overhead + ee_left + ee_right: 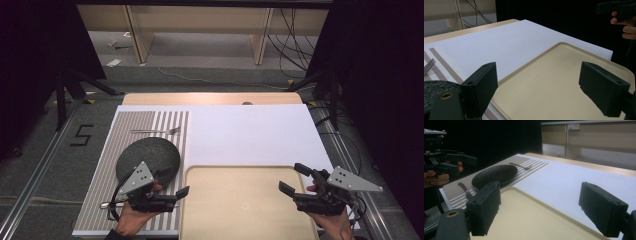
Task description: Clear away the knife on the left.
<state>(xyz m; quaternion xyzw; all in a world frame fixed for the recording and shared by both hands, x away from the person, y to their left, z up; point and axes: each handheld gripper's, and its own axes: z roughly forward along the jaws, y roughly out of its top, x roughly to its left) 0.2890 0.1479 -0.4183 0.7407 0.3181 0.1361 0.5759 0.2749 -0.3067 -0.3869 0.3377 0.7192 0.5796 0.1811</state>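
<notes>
The left gripper [170,192] hangs over the near edge of the striped grey-and-white placemat [100,200], its jaws spread wide with nothing between them. The right gripper [292,180] hangs over the right side of the beige plastic tray [240,200], jaws also released and empty. The round dark woven plate [148,157] lies on the placemat, just beside the left gripper. A metal fork [156,131] lies beyond the plate, and a knife [465,190] lies near the plate on the placemat. All rests on the white table board [250,135].
</notes>
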